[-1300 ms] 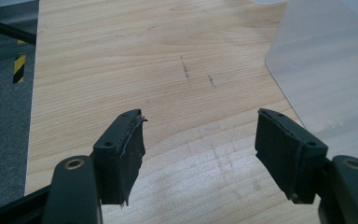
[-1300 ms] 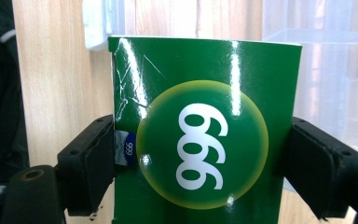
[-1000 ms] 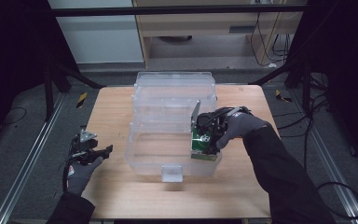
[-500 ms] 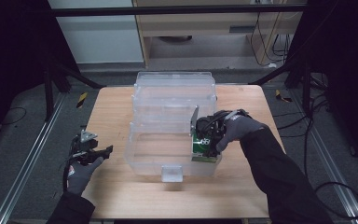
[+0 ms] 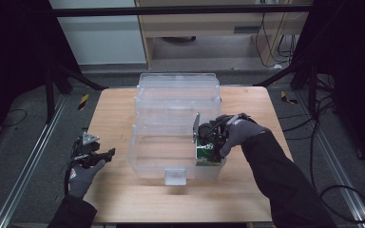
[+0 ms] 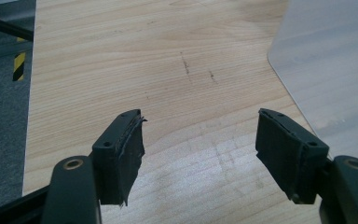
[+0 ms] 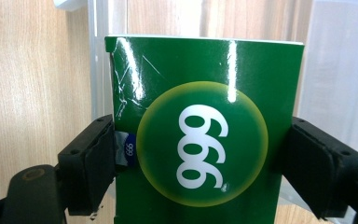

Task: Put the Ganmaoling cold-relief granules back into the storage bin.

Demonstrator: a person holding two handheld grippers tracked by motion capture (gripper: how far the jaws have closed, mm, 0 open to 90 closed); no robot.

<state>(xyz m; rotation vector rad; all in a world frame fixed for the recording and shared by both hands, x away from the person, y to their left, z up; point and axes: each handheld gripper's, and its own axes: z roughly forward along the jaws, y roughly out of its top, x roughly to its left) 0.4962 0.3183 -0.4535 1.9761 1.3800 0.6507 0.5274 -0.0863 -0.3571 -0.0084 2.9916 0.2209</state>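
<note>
While clamped on the green box (image 7: 205,130) inside the clear bin (image 5: 145,166), right tool (image 5: 204,142) angled down; left tool (image 6: 200,154) wide.

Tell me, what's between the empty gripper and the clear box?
Just bare wooden table. In the high view, nothing sits between the left gripper and the clear box; the left gripper view agrees.

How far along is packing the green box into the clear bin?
Done: the clear bin stands open. In hand: the right gripper is shut on the green box, at the bin's right end. Left: release it. The left gripper is open above the table.
</note>
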